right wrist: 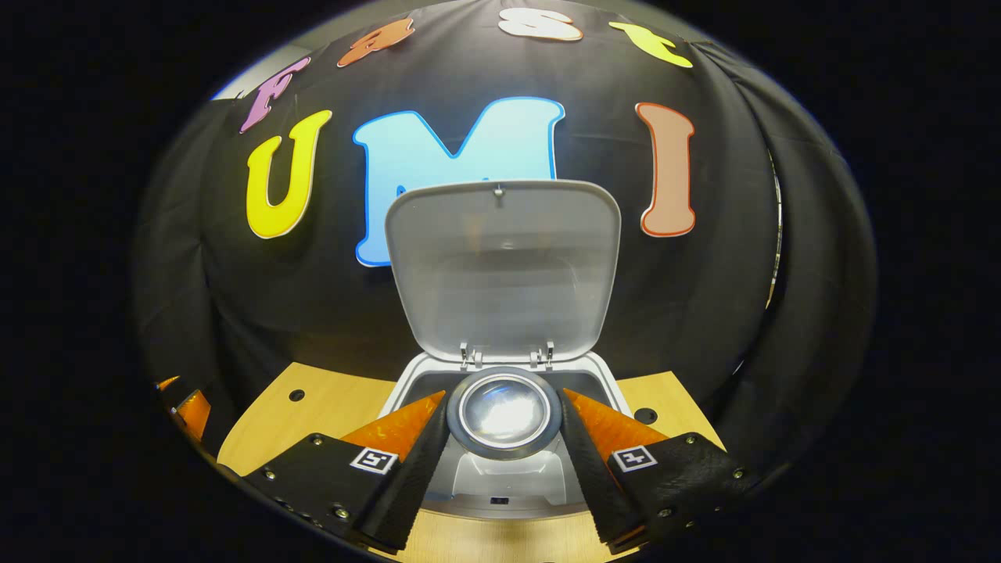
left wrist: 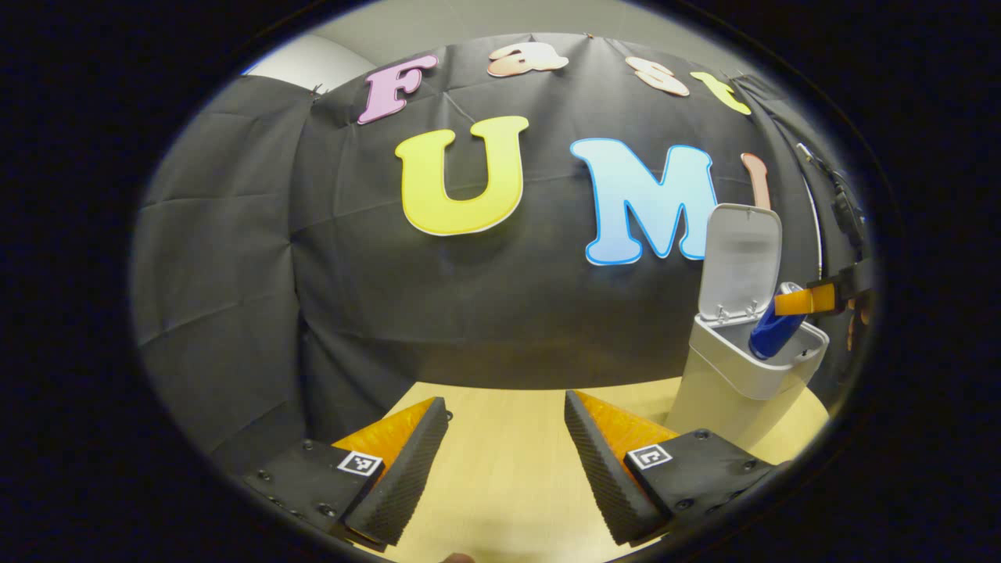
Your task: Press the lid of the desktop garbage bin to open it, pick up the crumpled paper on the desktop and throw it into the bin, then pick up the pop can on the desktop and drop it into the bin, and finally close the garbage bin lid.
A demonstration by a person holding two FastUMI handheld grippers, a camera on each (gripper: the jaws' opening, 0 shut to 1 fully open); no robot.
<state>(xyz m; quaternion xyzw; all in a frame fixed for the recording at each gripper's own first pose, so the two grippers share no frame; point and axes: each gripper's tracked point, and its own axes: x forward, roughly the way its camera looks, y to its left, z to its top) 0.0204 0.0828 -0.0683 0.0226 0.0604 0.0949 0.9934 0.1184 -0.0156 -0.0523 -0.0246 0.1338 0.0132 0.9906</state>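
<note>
While the bin [right wrist: 500, 485] sits at lower centre of the right gripper view with its lid [right wrist: 503, 270] standing upright on two small hinges, the wooden desktop [right wrist: 328, 414] spreads pale and smooth to either side, pierced by a few dark round holes. Black creased cloth closes off everything behind. The pop can [right wrist: 505, 412] hangs end-on over the bin's mouth — its shiny domed base faces the camera, ringed by a dark rim. The right gripper [right wrist: 504, 426] has both ribbed pads pressed against the can's sides, clamped firmly on it, pointing level toward the lid.

At the right edge of the left gripper view the same bin [left wrist: 731, 383] appears as a tall, rounded, matte plastic box, its lid [left wrist: 740, 262] tilted back; the can [left wrist: 774, 324] leans in at its opening, blue-walled, with a finger of the other gripper [left wrist: 809, 299] on its top end. The left gripper [left wrist: 504, 426] is held low over bare desktop [left wrist: 500, 477] at the bottom of the frame, fingers spread wide apart — nothing between them
</note>
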